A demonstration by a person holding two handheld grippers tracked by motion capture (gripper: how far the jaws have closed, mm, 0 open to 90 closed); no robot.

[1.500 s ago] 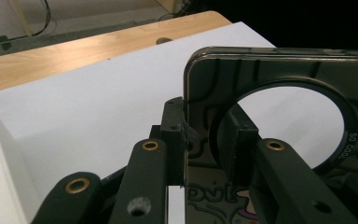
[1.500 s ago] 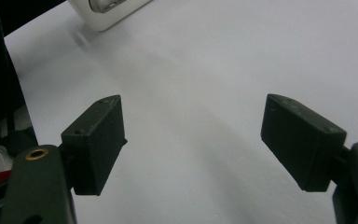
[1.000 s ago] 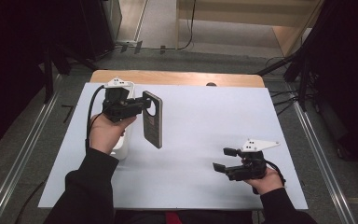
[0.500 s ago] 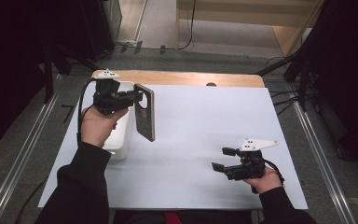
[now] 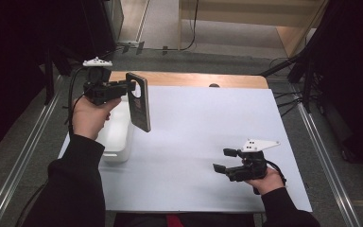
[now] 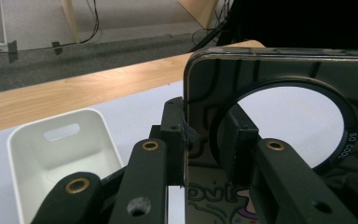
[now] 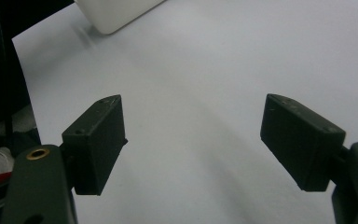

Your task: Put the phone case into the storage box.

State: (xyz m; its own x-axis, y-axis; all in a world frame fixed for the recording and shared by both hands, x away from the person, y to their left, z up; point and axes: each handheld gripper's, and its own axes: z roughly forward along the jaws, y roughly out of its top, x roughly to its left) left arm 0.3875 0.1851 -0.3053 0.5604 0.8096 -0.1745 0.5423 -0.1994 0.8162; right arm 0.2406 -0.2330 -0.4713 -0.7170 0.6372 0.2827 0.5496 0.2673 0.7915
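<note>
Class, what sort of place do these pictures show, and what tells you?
Probably a lab recording rig: a white table fenced by metal rails, cables across the floor, dark curtains either side.

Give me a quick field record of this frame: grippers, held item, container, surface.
left gripper: raised above the table's left side, jaws shut on the phone case's edge
phone case: dark, with a ring on its back, held upright in the air next to the white bin
white bin: on the table's left side, open top, nothing visible inside
right gripper: low over the table's right front, jaws open, holding nothing
table: white sheet over a wooden top, wood strip showing at the far edge
</note>
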